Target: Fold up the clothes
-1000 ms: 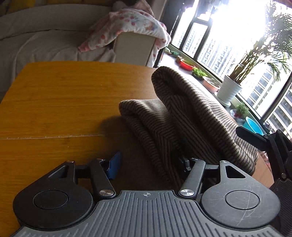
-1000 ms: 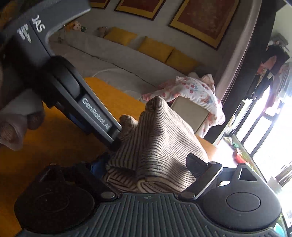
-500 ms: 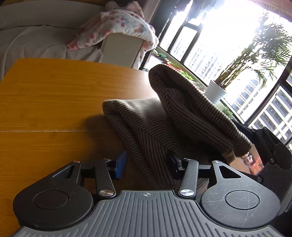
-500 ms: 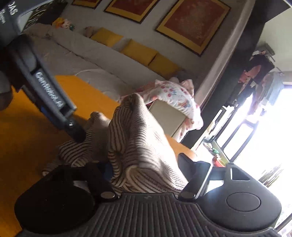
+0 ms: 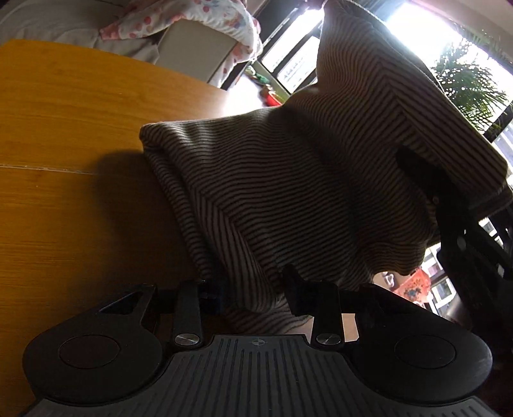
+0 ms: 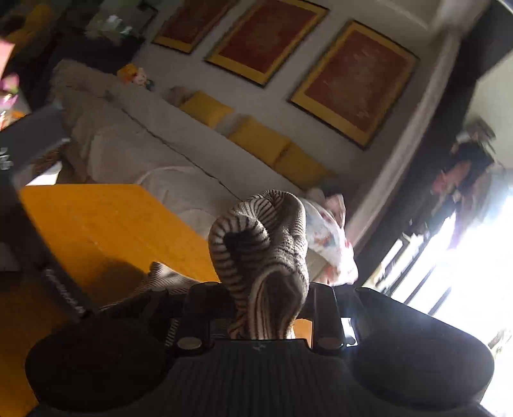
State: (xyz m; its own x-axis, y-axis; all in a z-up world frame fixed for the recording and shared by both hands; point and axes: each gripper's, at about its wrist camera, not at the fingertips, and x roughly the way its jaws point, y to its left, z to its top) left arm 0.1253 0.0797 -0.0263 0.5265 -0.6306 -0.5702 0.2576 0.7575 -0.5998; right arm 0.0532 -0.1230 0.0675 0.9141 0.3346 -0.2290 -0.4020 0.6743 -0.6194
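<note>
A brown-and-beige striped garment [image 5: 288, 179] lies bunched on the orange wooden table [image 5: 64, 128]. My left gripper [image 5: 253, 288] has a fold of its near edge between the jaws, which are closing and pressing on the cloth. On the right of that view the garment drapes over my right gripper [image 5: 465, 231], held higher. In the right wrist view the right gripper [image 6: 266, 308] is closing too, and a wad of the striped garment [image 6: 263, 234] bulges up from between its pads. The left gripper's dark body [image 6: 48, 256] fills that view's left edge, above the table [image 6: 96, 218].
Behind the table is a grey sofa [image 6: 144, 150] with yellow cushions [image 6: 256, 138]. A flowered cloth [image 5: 198, 16] hangs over a pale box or chair at the table's far side. To the right are tall windows with potted plants [image 5: 471, 80].
Both pairs of jaws have narrowed onto the striped garment. The right gripper has risen and pulled its part of the cloth up. The cloth now fills much more of the left wrist view.
</note>
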